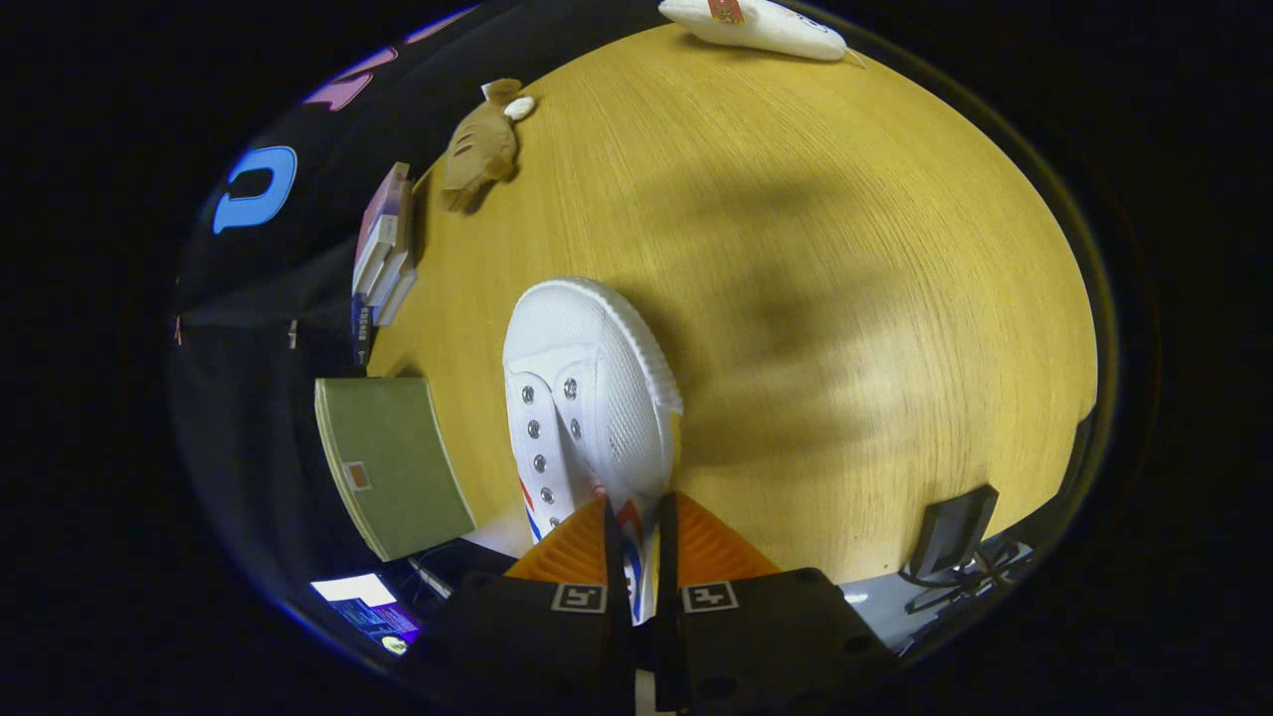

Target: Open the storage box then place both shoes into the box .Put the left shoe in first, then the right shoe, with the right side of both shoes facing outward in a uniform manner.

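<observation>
The white shoe (587,398) hangs above the wooden table (845,298), toe pointing away, its side pinched between both fingers of the gripper (636,527). A green box (393,462) sits left; books (383,249) and a plush toy (482,149) lie farther off.

A wooden table (845,298) carries a plush toy (482,149) and stacked books (386,249). A white shoe (756,25), perhaps, lies at its far edge.
</observation>
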Motion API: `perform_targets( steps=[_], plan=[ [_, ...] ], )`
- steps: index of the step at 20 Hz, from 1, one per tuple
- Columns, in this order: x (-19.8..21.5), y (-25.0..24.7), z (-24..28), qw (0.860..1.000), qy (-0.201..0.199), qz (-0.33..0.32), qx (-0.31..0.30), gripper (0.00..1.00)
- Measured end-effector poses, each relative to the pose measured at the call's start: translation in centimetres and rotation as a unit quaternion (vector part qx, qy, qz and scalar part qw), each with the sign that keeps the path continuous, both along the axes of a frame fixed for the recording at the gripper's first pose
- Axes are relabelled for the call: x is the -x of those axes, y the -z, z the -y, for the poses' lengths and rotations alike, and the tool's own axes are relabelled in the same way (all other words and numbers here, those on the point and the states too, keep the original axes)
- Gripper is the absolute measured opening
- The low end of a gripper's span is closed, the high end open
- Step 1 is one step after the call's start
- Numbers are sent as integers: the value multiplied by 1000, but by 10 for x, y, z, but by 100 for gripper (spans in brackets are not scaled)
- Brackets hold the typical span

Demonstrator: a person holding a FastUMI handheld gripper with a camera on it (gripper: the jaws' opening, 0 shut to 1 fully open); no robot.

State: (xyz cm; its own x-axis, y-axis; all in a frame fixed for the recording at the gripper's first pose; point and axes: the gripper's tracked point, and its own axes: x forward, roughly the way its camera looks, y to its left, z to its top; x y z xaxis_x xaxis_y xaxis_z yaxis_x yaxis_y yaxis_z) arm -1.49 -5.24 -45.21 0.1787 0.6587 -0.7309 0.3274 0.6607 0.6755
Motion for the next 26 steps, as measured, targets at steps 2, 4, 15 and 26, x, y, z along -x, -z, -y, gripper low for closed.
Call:
perform_targets(
  steps=[2, 4, 15, 26],
  plan=[
    [0, 4, -4, 1000, 3, 16, -19, 13],
    [-2, 7, -4, 999, -4, 38, -25, 12],
    [-6, 20, -18, 984, -51, 141, -94, 12],
    [19, 49, -14, 986, -135, 100, -14, 12]
  ],
)
